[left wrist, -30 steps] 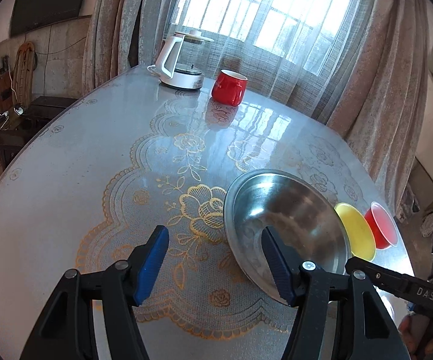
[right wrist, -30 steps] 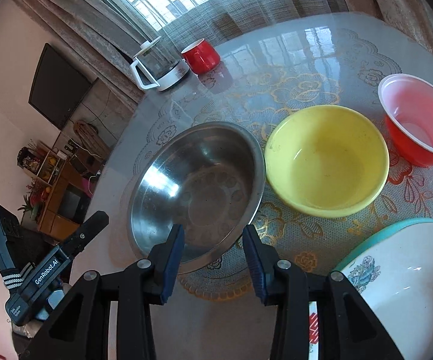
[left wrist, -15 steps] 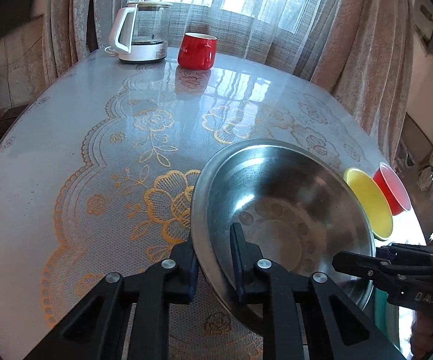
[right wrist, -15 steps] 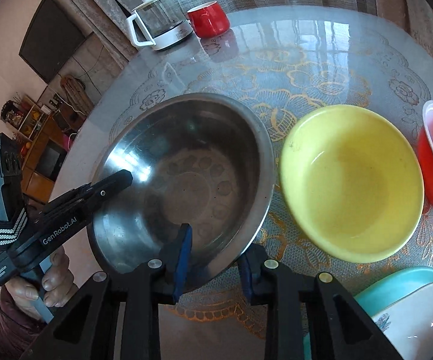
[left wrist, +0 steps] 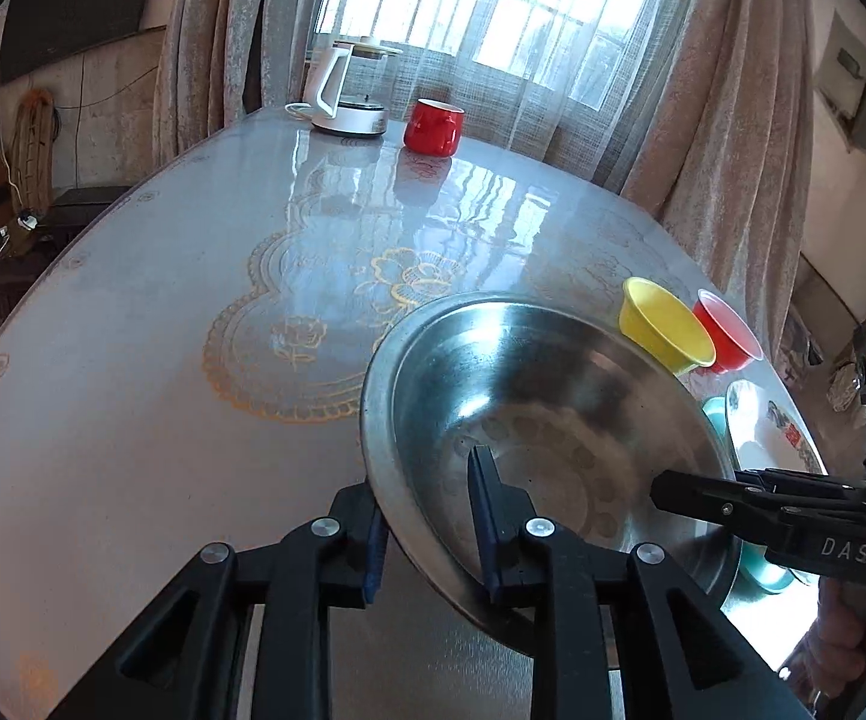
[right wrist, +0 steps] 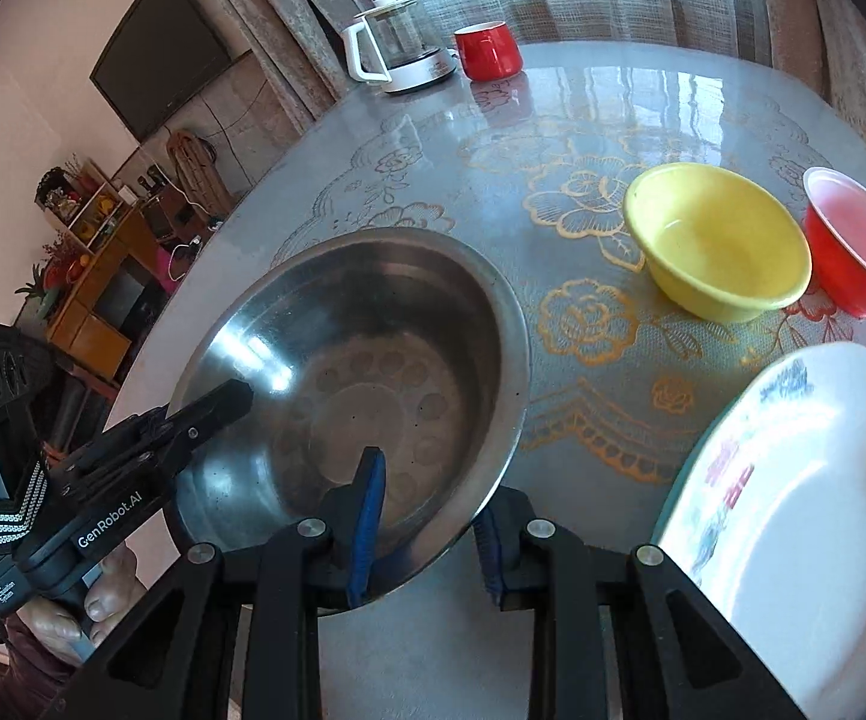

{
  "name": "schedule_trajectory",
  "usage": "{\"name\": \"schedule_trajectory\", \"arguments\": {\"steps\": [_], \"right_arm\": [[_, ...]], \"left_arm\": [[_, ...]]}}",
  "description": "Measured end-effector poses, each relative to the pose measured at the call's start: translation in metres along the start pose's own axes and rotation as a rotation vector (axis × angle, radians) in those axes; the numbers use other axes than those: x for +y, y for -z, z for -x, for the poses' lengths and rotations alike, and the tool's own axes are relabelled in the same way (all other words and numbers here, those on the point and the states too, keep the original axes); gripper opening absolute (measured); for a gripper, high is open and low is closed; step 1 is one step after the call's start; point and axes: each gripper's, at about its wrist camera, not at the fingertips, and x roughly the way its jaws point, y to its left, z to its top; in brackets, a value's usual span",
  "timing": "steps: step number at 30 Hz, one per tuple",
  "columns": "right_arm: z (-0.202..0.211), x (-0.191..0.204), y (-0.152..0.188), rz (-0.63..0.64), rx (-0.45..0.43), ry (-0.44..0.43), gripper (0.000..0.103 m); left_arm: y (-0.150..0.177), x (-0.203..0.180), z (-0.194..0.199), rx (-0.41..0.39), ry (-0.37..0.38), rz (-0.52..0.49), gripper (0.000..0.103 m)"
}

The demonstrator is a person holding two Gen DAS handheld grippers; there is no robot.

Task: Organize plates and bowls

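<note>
The wide, shallow stainless-steel bowl (right wrist: 348, 384) sits tilted above the round glass-topped counter (left wrist: 132, 360) with its gold lace pattern, carried by its rim on two sides. The left tool (left wrist: 426, 525) straddles the near-left rim, one blue pad inside the bowl and one outside; its jaws are opening slightly at this moment, though the rim remains between the pads and appears pinched. The right tool (right wrist: 426, 528) is clamped on the opposite rim in the same manner. The principal risk is slippage: the rim is thin, smooth metal, and any further loosening of the left tool could let that side drop, swinging the bowl on the right grip and striking the glass. Uneven travel of the two hands could twist the rim out of either grip. The white floral plate (right wrist: 793, 510) on a teal dish lies just beside the bowl, and the yellow plastic bowl (right wrist: 715, 240) touching the red plastic cup (right wrist: 853, 252) stands farther off; a swing to that side could hit them. The underside of the bowl and its clearance over the counter are hidden, and the plate is cut off by the frame edge.
</note>
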Motion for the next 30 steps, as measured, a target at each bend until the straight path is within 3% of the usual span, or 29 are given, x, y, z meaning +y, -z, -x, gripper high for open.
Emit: {"name": "schedule_trajectory", "arguments": {"steps": [6,13,17,25,30], "right_arm": [[-0.011,0.015,0.023,0.015,-0.002,0.033,0.028],[-0.006,0.021,0.028,0.014,-0.025,0.015,0.029],[-0.004,0.023,0.034,0.005,-0.034,-0.006,0.033],[0.023,0.026,0.055,0.039,-0.124,0.026,0.037],[0.042,0.020,0.062,0.020,-0.162,0.022,0.038]], "left_arm": [[0.031,-0.001,0.011,-0.008,-0.076,-0.023,0.027],[0.042,0.006,0.017,-0.006,-0.076,0.028,0.027],[0.044,0.006,0.027,-0.038,-0.089,0.051,0.038],[0.042,0.007,0.058,-0.118,-0.188,0.078,0.041],[0.041,-0.006,0.077,-0.144,-0.198,0.078,0.051]]}}
